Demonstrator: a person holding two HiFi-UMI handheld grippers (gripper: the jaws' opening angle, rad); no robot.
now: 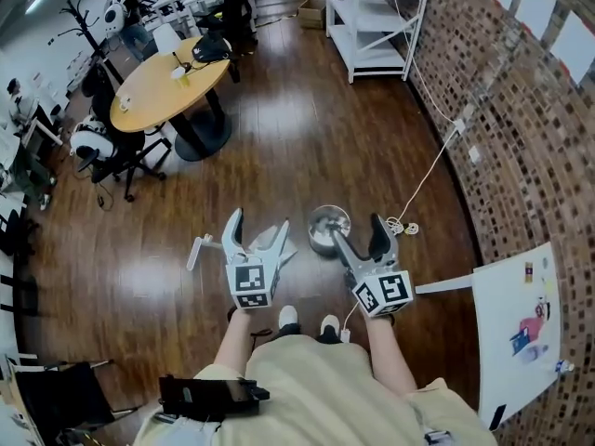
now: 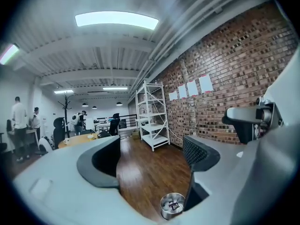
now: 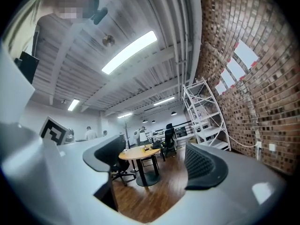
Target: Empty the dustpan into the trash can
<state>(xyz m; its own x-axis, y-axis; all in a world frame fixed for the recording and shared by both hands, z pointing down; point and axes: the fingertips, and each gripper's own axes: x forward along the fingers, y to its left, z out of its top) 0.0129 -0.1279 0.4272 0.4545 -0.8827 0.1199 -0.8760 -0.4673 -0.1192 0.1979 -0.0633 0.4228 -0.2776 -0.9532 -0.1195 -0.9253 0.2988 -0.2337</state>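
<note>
Dustpan [image 1: 265,237] lies flat, handle pointing left (mouth toward the trash can [image 1: 327,229]); left gripper [image 1: 258,222] and right gripper [image 1: 358,233] gape empty.

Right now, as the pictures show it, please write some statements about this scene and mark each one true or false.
1. The left gripper and the right gripper are both open and empty. True.
2. The trash can lies tipped over. False: it stands upright on the floor.
3. The left gripper holds the dustpan. False: the dustpan lies on the floor beside the trash can.
4. A round wooden table stands farther back. True.
</note>
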